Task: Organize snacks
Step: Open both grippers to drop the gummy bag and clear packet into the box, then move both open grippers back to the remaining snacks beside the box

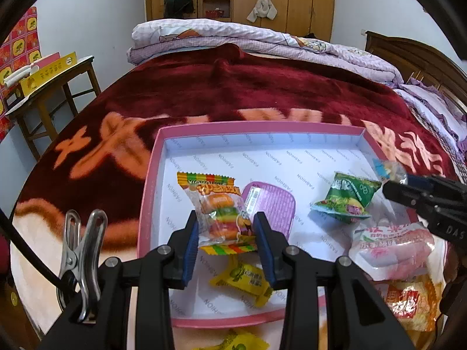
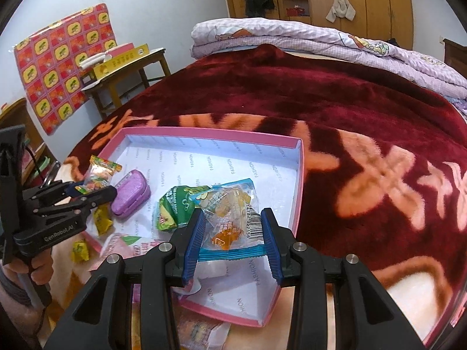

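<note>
A pink box (image 1: 262,127) with a white lining lies on the red blanket. My left gripper (image 1: 226,218) is shut on a burger gummy packet (image 1: 219,207), held over the box's near left part. My right gripper (image 2: 232,215) is shut on a clear candy packet (image 2: 230,213) with a blue edge and a barcode, above the box's near right corner. Inside the box (image 2: 204,134) lie a purple case (image 2: 131,195), a green packet (image 2: 175,207) and a yellow candy (image 1: 242,283). A pink-and-white packet (image 1: 391,248) rests across the near right rim.
An orange packet (image 1: 408,300) and another yellow candy (image 2: 80,250) lie on the blanket outside the box's near side. A folded lilac quilt (image 1: 262,38) sits at the far end of the bed. A wooden stool (image 1: 49,73) with a yellow carton stands to the left.
</note>
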The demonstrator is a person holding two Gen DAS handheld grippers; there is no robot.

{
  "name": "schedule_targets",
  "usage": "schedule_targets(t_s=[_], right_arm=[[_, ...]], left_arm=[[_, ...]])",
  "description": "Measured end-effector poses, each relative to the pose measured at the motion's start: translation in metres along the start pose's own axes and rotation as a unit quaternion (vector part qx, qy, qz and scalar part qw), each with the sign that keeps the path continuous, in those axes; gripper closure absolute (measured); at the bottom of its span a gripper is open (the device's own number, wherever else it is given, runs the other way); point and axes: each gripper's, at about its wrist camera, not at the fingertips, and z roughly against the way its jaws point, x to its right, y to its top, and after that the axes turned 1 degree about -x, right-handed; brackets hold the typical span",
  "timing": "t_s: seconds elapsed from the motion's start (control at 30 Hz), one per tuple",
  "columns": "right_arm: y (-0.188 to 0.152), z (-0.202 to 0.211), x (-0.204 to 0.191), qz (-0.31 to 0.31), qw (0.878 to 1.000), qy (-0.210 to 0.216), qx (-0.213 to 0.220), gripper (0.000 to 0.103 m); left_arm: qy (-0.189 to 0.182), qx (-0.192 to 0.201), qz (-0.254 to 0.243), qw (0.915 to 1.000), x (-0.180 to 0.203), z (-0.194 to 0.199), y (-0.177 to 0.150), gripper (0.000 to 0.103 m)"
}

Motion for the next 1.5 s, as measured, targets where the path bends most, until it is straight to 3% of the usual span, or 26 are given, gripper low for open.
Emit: schedule_targets(t_s=[0.37,0.53,0.7,0.8,1.5], right_arm=[[0.001,-0.006,0.002,-0.010,1.000,0.005,-0.005,0.062],[0.002,-0.004,-0.001,-0.003,1.000,-0.003,-0.005,0.061],[0.001,0.001,-0.003,-0.003,1.000,0.003,0.006,0.044],[0.002,0.006,-0.006,0.004,1.000,0.002,0.014,0.043],[-0.013,0.052,-0.025,0.009,0.998,0.032,0.047,0.043]], left_arm=[[-0.014,0.000,0.000,0.9999,0.001,-0.003,0.003,0.064],[-0.018,0.001,-0.012,0.9998,0.008,0.001,0.002,0.058],[-0.023,-0.003,-0.004,0.9997,0.007,0.004,0.003,0.051],[-0.022,-0.002,0.000,0.9998,0.004,0.006,0.002,0.047],[0.003,0.000,-0.021,0.9998,0.010,0.054,-0.015,0.047]])
